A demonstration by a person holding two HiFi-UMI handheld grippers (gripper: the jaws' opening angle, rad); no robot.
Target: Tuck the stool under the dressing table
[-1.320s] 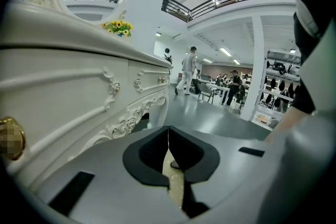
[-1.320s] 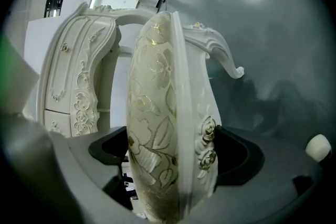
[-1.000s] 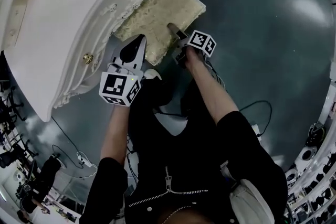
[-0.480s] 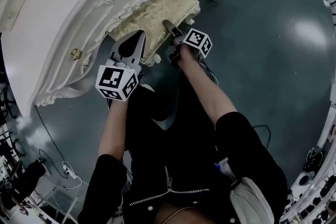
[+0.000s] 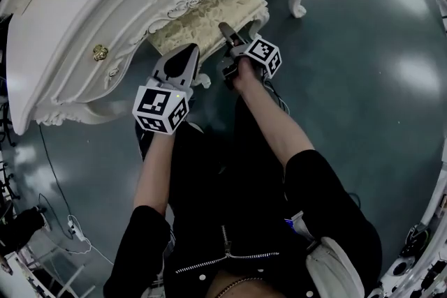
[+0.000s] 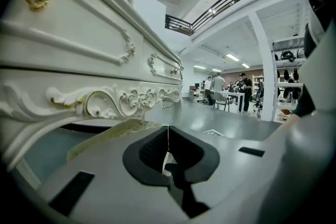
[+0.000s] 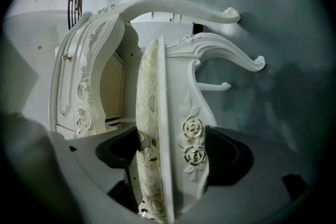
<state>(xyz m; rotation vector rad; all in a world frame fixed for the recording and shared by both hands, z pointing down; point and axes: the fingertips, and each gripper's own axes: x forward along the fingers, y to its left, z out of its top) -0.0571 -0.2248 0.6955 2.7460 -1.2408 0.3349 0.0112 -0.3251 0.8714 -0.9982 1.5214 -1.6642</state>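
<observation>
Stool [image 5: 209,14], half under the table [image 5: 91,3], lies straight ahead of our right claw [image 5: 229,35], whose jaws have just been closing onto its seat edge, while our left claw [image 5: 184,56] is clenched and empty.

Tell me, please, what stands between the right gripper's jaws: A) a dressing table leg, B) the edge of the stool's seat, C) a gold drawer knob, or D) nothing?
B: the right gripper, whose jaws have just been closing, has the seat edge of the stool between them.
</observation>
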